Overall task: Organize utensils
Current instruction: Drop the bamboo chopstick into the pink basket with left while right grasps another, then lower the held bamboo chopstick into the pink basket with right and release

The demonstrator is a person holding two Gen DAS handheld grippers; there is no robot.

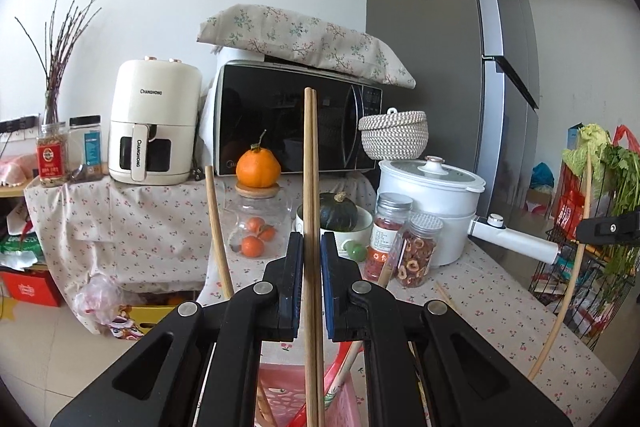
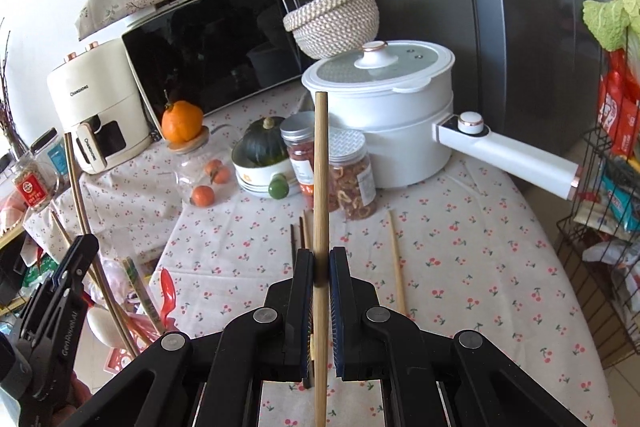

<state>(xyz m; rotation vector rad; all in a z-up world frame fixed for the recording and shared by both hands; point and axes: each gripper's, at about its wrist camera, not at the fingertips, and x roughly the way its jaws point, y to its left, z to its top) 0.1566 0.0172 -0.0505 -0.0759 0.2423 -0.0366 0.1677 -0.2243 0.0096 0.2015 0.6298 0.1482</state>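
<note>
I see a table with a cherry-print cloth (image 2: 460, 267); at its far side stand a microwave (image 1: 292, 123), a cream air fryer (image 1: 154, 123), a white electric pot (image 2: 384, 115) and jars. A grey refrigerator (image 1: 436, 67) rises behind. My left gripper (image 1: 311, 255) pinches a pair of wooden chopsticks (image 1: 310, 163), upright, above a pink basket (image 1: 280, 399) which is cut off at the lower edge. My right gripper (image 2: 321, 267) is pressed on one thicker wooden stick (image 2: 321, 167), also upright. Loose chopsticks (image 2: 396, 259) lie on the cloth just beyond it. In the basket, seen from the right camera, a red spoon (image 2: 168, 291) and other utensils stand, partly hidden by the left gripper.
</note>
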